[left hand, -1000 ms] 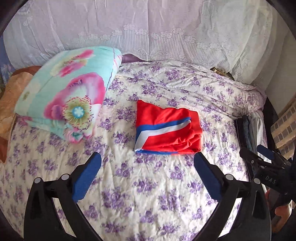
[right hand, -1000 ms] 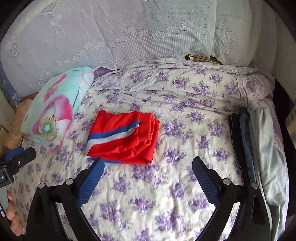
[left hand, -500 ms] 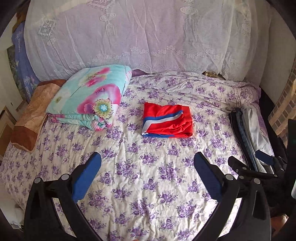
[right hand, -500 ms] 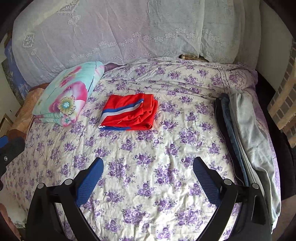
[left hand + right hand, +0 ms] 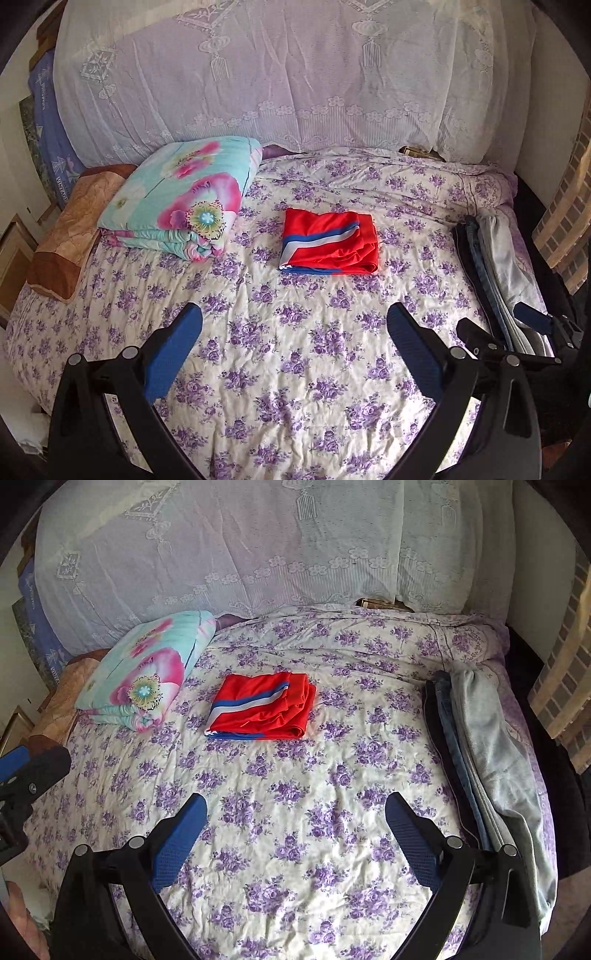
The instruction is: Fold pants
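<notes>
I hold the left gripper (image 5: 294, 332) above the near part of the bed (image 5: 295, 369), fingers spread wide, nothing between them. The right gripper (image 5: 295, 821) is likewise released and empty, also over the near part of the bed. The pants (image 5: 330, 243), red with a blue and white stripe, lie folded in a compact rectangle on the flowered bedspread, well ahead of both grippers and apart from them; from the right wrist view they sit ahead and slightly left of centre. A folded floral quilt (image 5: 177, 201) rests left of the pants, not touching them. Along the right edge of the bed lies a stack of folded clothes (image 5: 484, 746). No containers are in view.
</notes>
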Tool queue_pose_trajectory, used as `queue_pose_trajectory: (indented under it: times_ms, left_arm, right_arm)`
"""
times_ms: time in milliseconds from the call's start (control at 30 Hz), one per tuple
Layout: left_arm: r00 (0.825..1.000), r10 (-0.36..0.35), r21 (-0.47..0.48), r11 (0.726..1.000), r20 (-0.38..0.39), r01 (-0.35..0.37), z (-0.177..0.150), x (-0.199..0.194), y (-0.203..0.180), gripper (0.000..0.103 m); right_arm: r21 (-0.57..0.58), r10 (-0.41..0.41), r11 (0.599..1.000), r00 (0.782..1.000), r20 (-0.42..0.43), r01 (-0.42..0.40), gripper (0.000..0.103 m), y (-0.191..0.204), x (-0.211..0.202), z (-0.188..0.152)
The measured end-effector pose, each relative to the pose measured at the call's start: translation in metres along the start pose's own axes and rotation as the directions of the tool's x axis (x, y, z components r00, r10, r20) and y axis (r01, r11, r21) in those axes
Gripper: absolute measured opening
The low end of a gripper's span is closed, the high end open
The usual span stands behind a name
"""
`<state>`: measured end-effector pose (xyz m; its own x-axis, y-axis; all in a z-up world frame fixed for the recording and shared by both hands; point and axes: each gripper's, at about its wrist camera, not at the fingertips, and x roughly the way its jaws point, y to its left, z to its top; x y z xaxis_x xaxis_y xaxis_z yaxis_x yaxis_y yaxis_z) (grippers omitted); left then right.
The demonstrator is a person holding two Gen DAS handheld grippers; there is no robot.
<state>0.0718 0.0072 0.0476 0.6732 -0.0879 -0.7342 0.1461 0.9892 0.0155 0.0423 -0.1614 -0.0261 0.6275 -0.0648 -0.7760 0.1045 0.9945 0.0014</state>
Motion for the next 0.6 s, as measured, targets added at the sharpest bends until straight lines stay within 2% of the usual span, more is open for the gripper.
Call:
queue_pose_trajectory:
  times_ms: [600]
  left_arm:
    - [1.000,-0.005,-0.002,1.000,-0.006,0.005,0.002,-0.005,0.002,0.098]
  right_arm:
    - [-0.032,0.011,0.999,1.000,-0.006,-0.011,0.098,0.013,0.001,-0.004]
